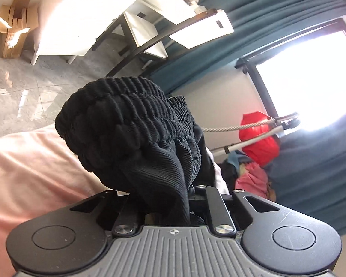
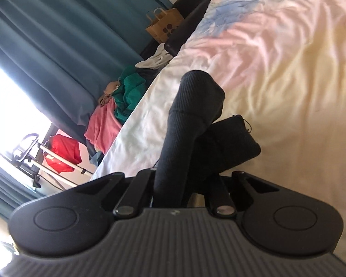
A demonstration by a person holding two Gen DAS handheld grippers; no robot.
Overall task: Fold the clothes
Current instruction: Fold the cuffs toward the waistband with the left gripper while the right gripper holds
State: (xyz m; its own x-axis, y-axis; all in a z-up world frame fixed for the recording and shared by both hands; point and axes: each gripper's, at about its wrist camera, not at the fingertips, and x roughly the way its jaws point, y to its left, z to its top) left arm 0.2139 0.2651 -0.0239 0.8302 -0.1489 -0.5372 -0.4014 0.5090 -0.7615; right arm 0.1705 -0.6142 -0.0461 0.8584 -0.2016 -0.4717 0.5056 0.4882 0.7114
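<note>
Above the bed (image 2: 276, 57), each gripper pinched the black garment (image 1: 131, 124), at 12 o'clock, not yet folded.

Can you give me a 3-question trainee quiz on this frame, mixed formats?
1. True or false: the left claw is shut on the ribbed elastic waistband end of the black garment.
2. Multiple choice: what lies beneath the right claw and the black fabric it holds? A) a wooden floor B) a pastel bedsheet C) a glass table
3. Fill in: the pile of clothes beside the bed includes a pink piece and a ____ one.

Key
1. True
2. B
3. Green (teal)
</note>
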